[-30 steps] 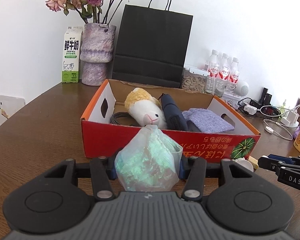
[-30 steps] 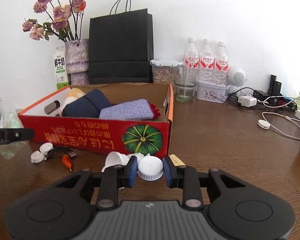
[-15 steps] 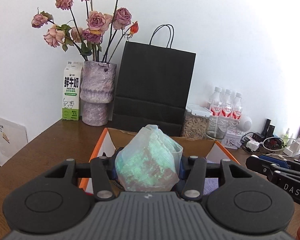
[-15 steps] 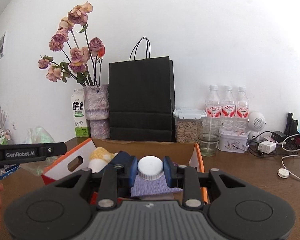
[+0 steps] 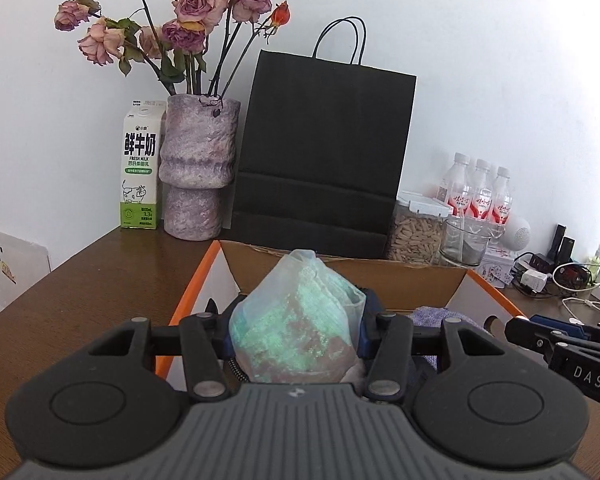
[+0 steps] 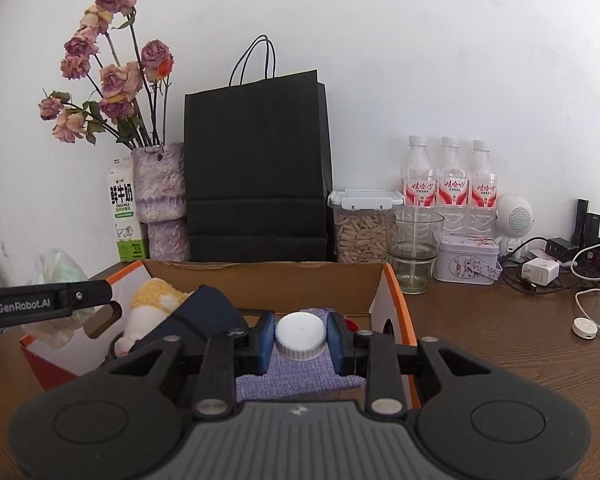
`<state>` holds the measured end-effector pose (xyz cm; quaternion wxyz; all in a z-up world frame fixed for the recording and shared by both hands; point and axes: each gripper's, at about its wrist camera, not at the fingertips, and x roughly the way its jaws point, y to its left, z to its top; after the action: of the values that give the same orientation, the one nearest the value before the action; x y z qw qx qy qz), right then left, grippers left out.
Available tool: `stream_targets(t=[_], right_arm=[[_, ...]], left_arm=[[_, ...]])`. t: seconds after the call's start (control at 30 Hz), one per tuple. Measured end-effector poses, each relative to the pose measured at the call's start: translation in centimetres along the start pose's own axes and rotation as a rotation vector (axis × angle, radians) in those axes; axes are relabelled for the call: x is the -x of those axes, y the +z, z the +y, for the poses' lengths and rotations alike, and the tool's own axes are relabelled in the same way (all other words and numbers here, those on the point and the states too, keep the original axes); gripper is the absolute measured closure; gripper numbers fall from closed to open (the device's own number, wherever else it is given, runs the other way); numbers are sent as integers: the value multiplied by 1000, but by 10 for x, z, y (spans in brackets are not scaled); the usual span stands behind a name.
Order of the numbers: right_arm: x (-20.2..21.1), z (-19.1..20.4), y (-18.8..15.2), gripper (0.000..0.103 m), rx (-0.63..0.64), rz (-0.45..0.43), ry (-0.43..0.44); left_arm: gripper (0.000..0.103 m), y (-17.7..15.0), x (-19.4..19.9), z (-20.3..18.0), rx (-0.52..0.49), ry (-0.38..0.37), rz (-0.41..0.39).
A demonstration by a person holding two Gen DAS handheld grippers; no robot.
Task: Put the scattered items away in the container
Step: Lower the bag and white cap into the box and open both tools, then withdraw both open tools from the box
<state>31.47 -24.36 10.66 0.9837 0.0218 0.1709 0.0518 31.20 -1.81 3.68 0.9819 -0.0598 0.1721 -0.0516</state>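
Observation:
My left gripper (image 5: 296,334) is shut on a crumpled green-tinted plastic bag (image 5: 296,328) and holds it above the left end of the open cardboard box (image 5: 400,276). My right gripper (image 6: 301,338) is shut on a white bottle cap (image 6: 301,335) and holds it above the box's right part, over a purple cloth (image 6: 296,376). The box (image 6: 284,284) also holds a white and yellow plush toy (image 6: 148,308) and a dark navy item (image 6: 208,312). The left gripper and the bag (image 6: 56,264) show at the left edge of the right wrist view.
Behind the box stand a black paper bag (image 6: 256,168), a vase of dried roses (image 6: 160,200), a milk carton (image 6: 124,212), a seed jar (image 6: 360,228), a glass (image 6: 414,248), three water bottles (image 6: 452,180) and a tin (image 6: 466,264). Chargers and cables (image 6: 560,268) lie at right.
Both grippers have risen from the table in front of the box and moved forward over it, each carrying its item. The box front and loose caps have dropped out of view.

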Motion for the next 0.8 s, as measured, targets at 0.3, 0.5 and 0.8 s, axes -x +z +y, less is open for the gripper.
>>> stream_targets(t=[0.3, 0.5, 0.8], right_arm=[[1, 9, -6, 76, 33, 9, 6], [2, 8, -7, 76, 32, 11, 2], [13, 16, -10, 0, 79, -52, -18]], left_arm=[[51, -10, -4, -2, -19, 15, 29], [42, -13, -3, -3, -32, 25, 19], [0, -13, 12, -4, -36, 58, -70]])
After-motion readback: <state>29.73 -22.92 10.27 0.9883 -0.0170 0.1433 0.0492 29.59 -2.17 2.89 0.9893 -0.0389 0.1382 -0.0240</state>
